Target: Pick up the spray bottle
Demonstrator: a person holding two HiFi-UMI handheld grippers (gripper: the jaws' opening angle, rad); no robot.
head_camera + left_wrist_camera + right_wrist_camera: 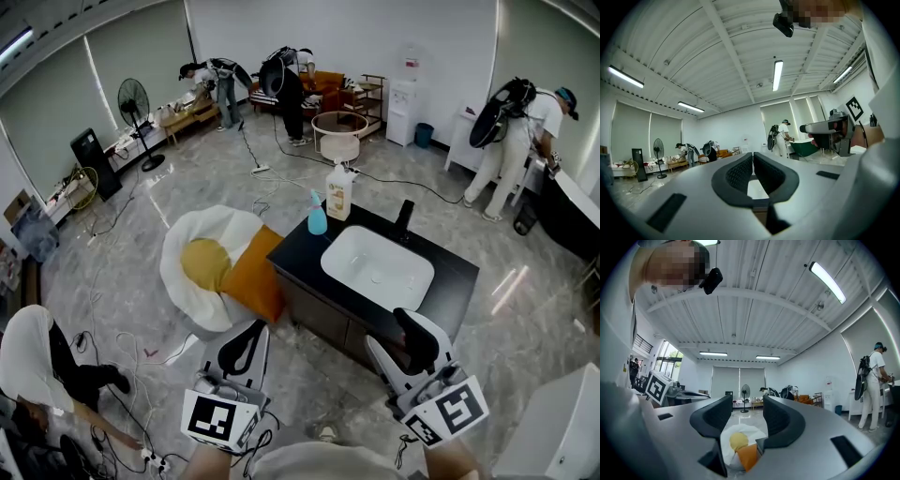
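At counter [457, 274] edge, spray bottle [318, 214] (free-standing)

Spray bottle [318, 217]: small, translucent teal-blue body with a paler trigger head, standing upright. It stands on the black countertop [453, 286] near its far left corner, just left of the white basin [377, 267] and just beside a larger cream pump bottle [339, 193].

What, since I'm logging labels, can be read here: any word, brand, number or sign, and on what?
None readable.
Pump bottle label: too small to read.
Blue spray bottle: no print made out.
Marker cubes on left gripper and right gripper: patterns only, no letters.
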